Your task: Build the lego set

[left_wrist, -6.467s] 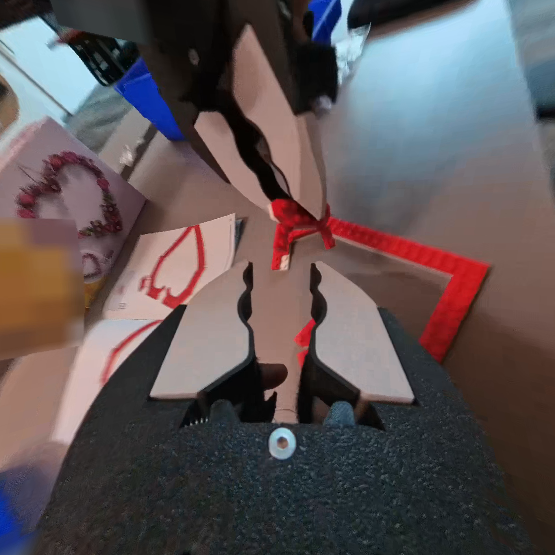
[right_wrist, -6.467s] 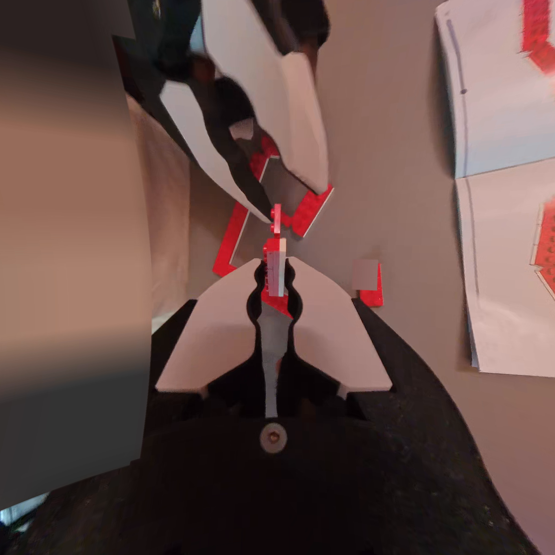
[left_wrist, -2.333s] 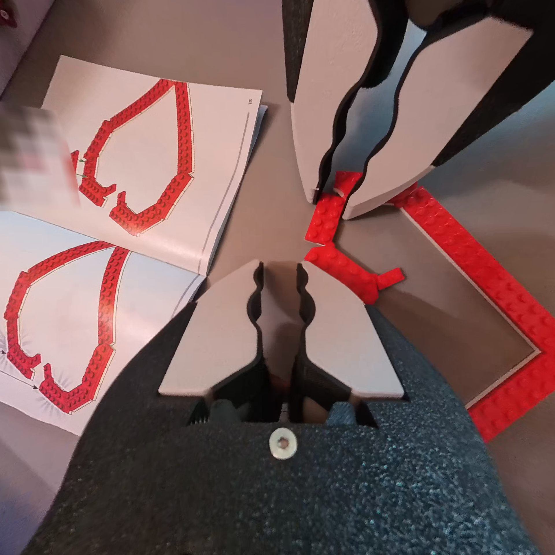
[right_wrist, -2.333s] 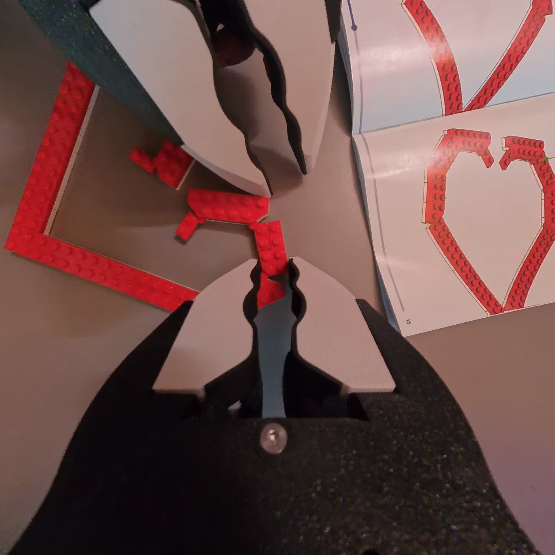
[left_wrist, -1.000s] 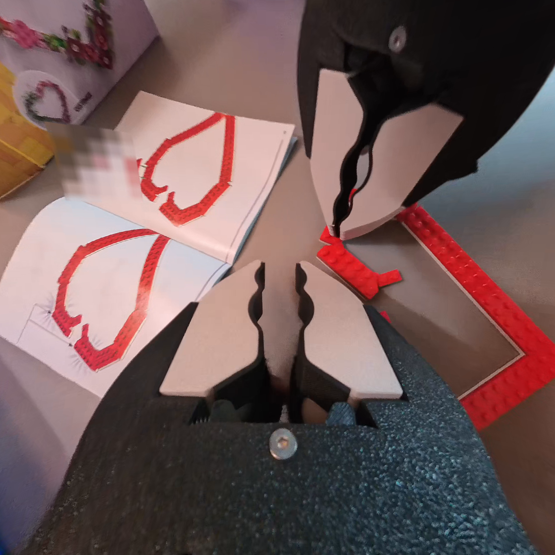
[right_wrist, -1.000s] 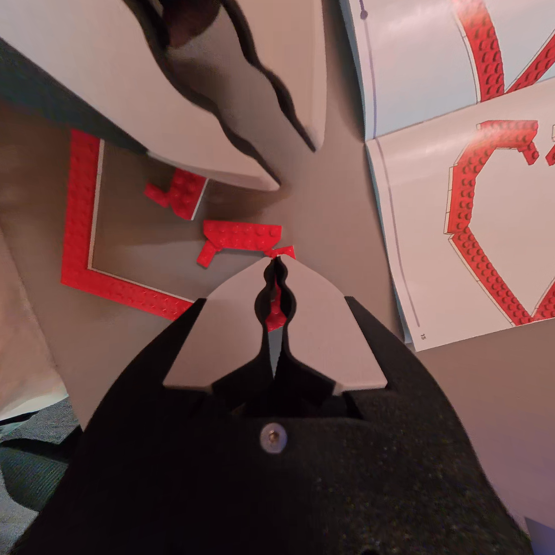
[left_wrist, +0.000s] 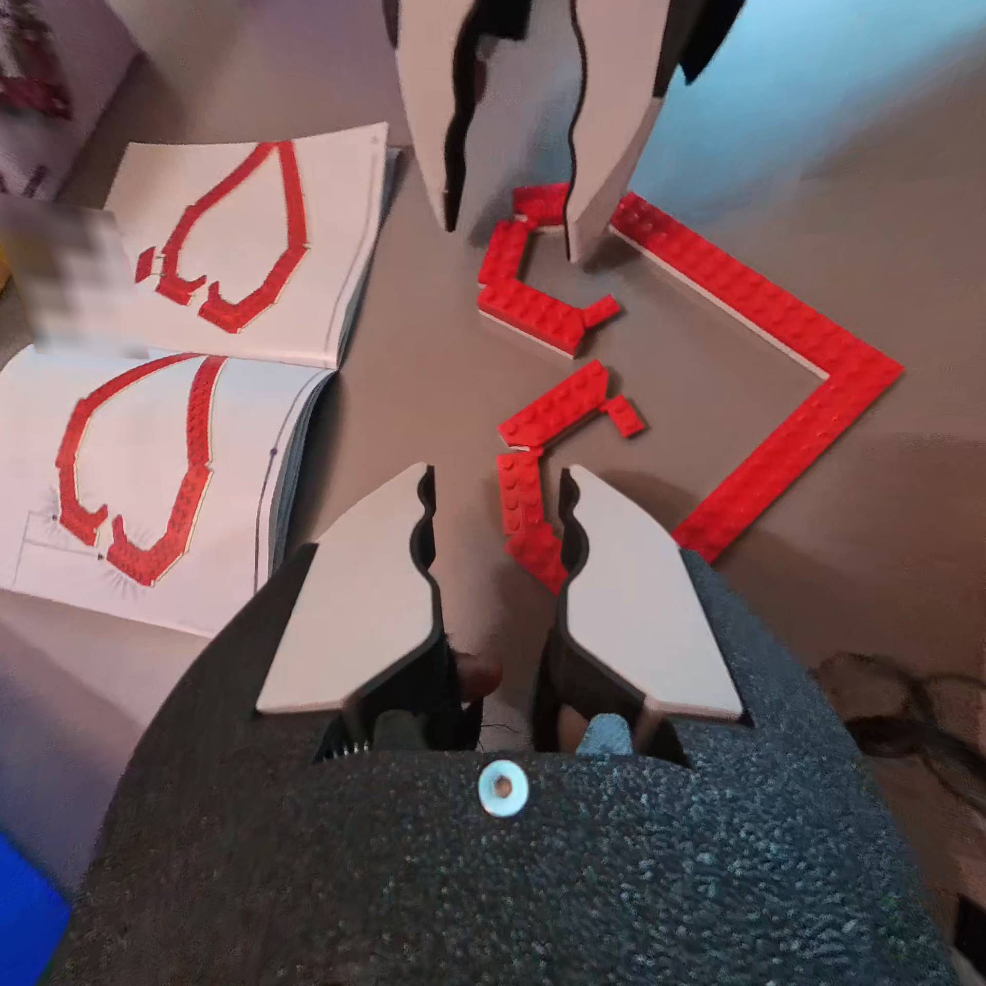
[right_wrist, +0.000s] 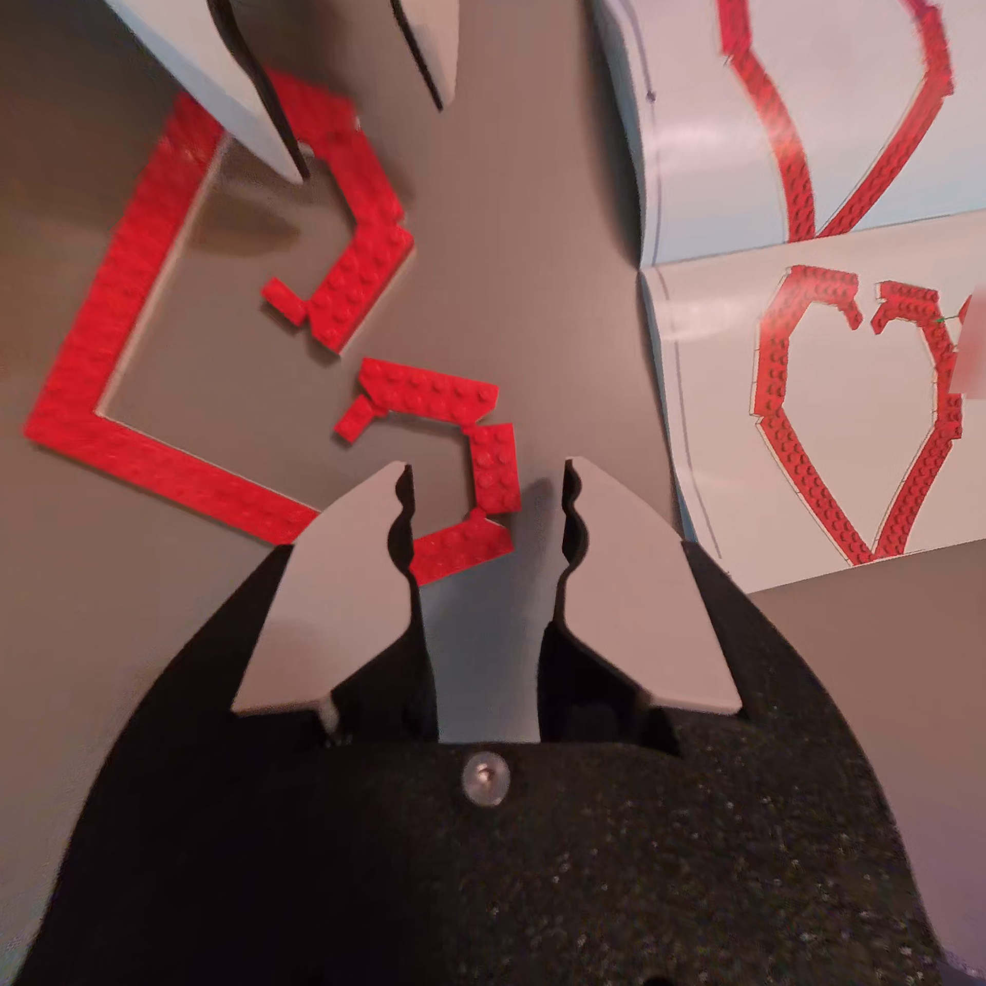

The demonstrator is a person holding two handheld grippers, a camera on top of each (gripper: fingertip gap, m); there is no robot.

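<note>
Your worktop point(left_wrist: 427, 373) carries everything: the open instruction booklet point(left_wrist: 176, 373) to your left, showing a red heart outline, and beside it the red brick frame lying flat. Its largest part is the long V of plates point(left_wrist: 789, 347), running out to a point on your right. Two hooked arms close the outline. The far arm point(left_wrist: 528, 299) looks joined at the V's far end, though the right gripper hides that join. The near arm point(right_wrist: 480, 469) lies just ahead of both grippers.

Your left gripper point(left_wrist: 496, 480) has its jaws spread and empty. Your right gripper point(right_wrist: 485, 475) is likewise spread and holds nothing.

The near arm's upright stretch runs lengthwise between the right jaws, so your right gripper is probably the better placed to pinch it across its width.
</note>
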